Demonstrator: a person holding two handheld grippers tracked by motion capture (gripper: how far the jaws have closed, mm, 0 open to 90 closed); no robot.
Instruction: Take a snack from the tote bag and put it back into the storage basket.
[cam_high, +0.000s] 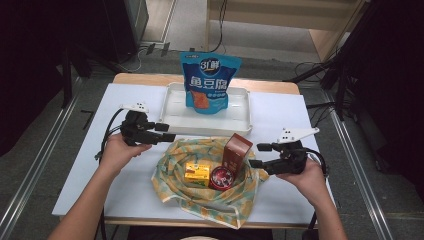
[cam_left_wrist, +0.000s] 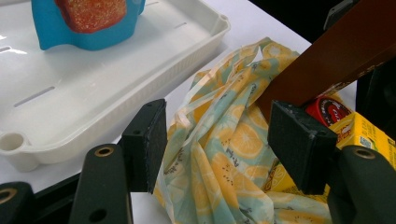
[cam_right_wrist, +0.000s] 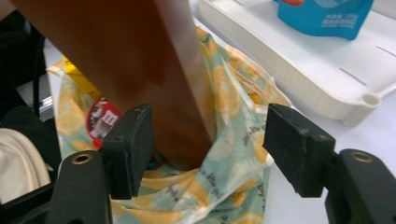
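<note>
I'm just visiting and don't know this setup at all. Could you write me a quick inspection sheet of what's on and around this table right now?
Surface: white table, wooden edge at the far side.
Job's things: lemon-print cloth bag lying open, holding a brown box, a yellow box and a red round tin; white tray behind it with a blue snack pouch standing in it.
Clutter: nothing seen.
Grippers: left gripper and right gripper, both open, at the bag's edges.
Cables: one trails from each gripper; more on the floor beyond.
Surroundings: grey floor, dark stands, wooden furniture behind.

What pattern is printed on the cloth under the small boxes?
Orange and yellow lemon slices on a pale mint-green cloth; the left gripper view shows it best.
</note>
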